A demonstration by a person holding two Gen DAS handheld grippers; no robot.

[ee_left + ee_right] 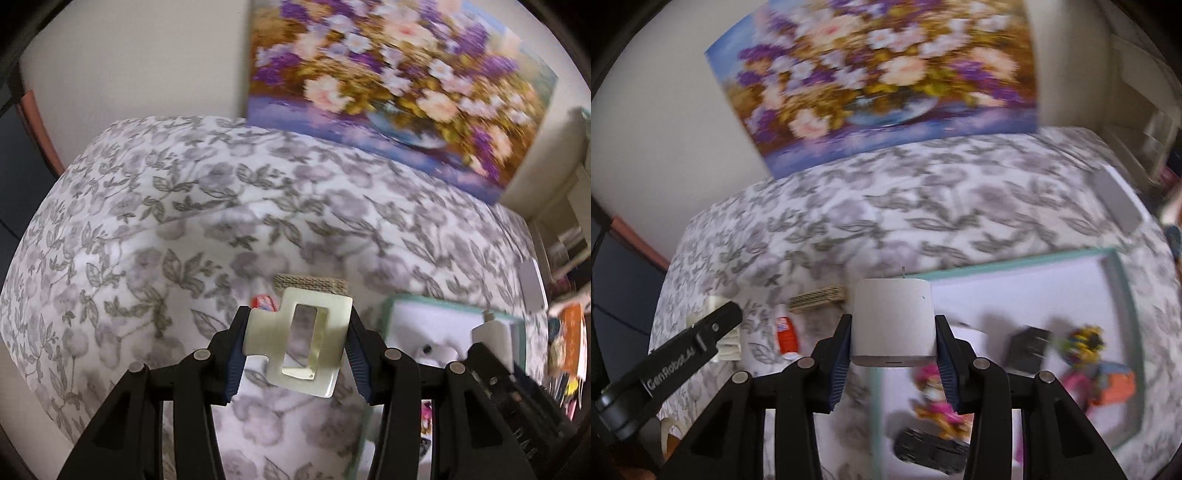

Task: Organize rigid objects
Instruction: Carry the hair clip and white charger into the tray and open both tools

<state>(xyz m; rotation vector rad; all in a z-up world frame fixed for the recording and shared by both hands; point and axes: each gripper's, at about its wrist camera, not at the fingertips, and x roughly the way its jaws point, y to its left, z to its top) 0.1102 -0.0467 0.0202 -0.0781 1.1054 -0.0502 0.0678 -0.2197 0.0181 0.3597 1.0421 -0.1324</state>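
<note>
Left gripper is clamped on a cream hair clip, right gripper on a white charger block (both aloft); several items are already noted in the teal-rimmed tray at lower right, while a red tube and woven strip at centre left remain unsorted.

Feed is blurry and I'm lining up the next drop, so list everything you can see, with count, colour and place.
hair claw clip: 1, cream, in left gripper
white block: 1, in right gripper
tray: 1, mint rim, on bed, right
black boxes: 2, in tray
toy figures: 2, multicoloured, in tray
small tube: 1, red and white, on bedspread
woven piece: 1, tan, on bedspread
floral painting: 1, against wall
left gripper: black, shut
right gripper: black, shut
</note>
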